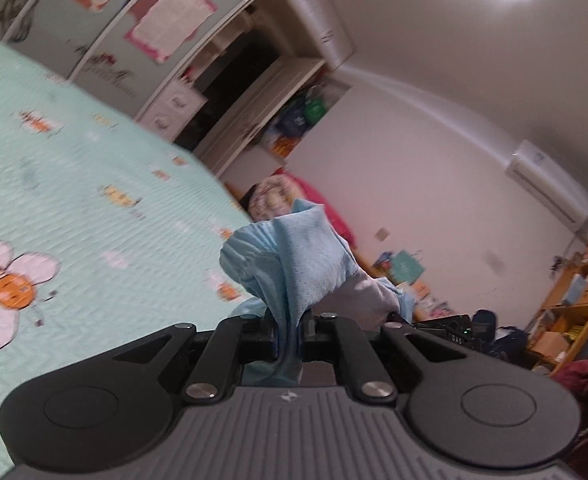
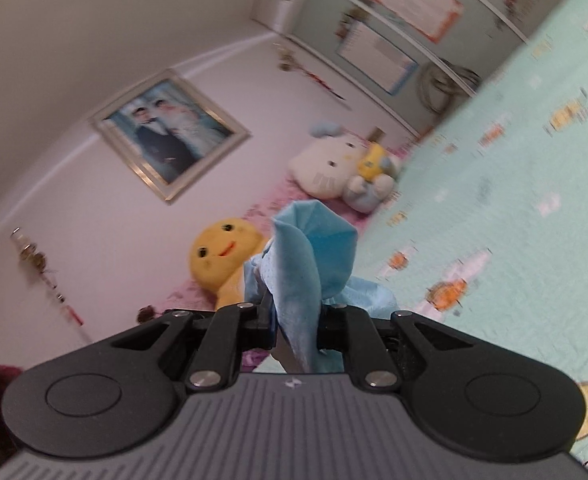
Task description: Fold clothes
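Observation:
A light blue garment [image 1: 294, 264] bunches up above my left gripper [image 1: 289, 332], whose jaws are shut on a pinched fold of it. In the right wrist view the same light blue garment [image 2: 306, 264] rises in folds from my right gripper [image 2: 298, 328], also shut on the cloth. Both grippers are held above a mint green bedspread [image 1: 73, 184] printed with bees, seen again at the right [image 2: 514, 208]. The fingertips of both grippers are hidden by the fabric. Both views are tilted and blurred.
A wardrobe with papers stuck on it [image 1: 133, 28] stands beyond the bed. A yellow plush toy [image 2: 221, 256] and a white plush cat [image 2: 330, 164] lie at the bed's head under a framed photo [image 2: 165, 132]. Wooden shelves [image 1: 574, 308] and clutter stand at the right.

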`<act>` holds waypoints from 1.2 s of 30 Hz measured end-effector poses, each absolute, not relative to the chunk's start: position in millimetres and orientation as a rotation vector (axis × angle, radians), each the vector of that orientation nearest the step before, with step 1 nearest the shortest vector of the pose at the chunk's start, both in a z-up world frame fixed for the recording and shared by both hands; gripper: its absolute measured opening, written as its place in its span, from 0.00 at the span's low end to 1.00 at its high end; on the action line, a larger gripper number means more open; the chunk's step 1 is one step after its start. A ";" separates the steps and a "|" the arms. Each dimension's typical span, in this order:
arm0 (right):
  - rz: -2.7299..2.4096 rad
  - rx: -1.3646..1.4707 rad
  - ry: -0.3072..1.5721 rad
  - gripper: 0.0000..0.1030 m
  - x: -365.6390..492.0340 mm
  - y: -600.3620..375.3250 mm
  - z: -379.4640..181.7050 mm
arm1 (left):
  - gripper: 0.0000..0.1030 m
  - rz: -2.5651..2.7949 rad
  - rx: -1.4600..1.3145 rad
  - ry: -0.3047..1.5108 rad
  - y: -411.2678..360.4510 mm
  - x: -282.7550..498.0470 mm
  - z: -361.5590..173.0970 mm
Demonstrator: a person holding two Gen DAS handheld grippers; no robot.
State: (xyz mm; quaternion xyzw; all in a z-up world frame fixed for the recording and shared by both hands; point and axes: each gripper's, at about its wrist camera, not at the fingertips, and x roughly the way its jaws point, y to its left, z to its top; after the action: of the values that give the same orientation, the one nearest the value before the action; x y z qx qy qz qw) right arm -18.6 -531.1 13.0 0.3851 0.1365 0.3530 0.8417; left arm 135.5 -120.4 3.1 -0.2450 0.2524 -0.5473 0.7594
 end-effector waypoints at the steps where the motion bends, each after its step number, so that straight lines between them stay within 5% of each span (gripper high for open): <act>1: 0.744 0.798 0.275 0.12 -22.9 -535.8 20.6 | 0.06 -1.201 -0.535 0.549 -124.2 137.1 4.9; 6: 0.644 0.761 0.310 0.12 15.3 -566.1 10.8 | 0.06 -1.222 -0.520 0.654 -169.9 189.1 -25.8; 15: 0.423 0.871 0.612 0.12 174.3 -615.4 -140.8 | 0.05 -1.010 -0.486 0.906 -235.3 327.0 -161.7; 19: 0.433 0.897 0.614 0.12 192.0 -623.6 -163.9 | 0.06 -1.056 -0.483 0.923 -237.9 338.9 -171.2; 21: 0.440 0.899 0.645 0.13 197.5 -627.3 -174.9 | 0.15 -1.042 -0.503 0.971 -234.6 346.6 -181.0; 22: 0.444 0.902 0.665 0.16 200.5 -629.5 -181.1 | 0.30 -1.019 -0.521 1.004 -232.1 351.2 -187.4; 25: 0.462 1.036 0.657 0.20 199.9 -642.7 -199.1 | 0.34 -0.952 -0.637 1.033 -216.3 359.5 -193.8; 28: 0.432 1.127 0.564 0.44 182.9 -653.4 -196.3 | 0.62 -0.867 -0.746 0.966 -194.4 355.1 -182.8; 36: 0.387 0.977 0.402 0.49 135.4 -635.5 -149.6 | 0.63 -0.951 -0.680 0.848 -207.6 311.6 -129.6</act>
State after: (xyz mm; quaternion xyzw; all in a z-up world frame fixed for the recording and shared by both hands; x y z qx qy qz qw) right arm 135.4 -635.5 -149.6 0.4632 0.1907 0.1834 0.8458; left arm 311.6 -207.6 -129.6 -0.3114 0.3880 -0.4352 0.7504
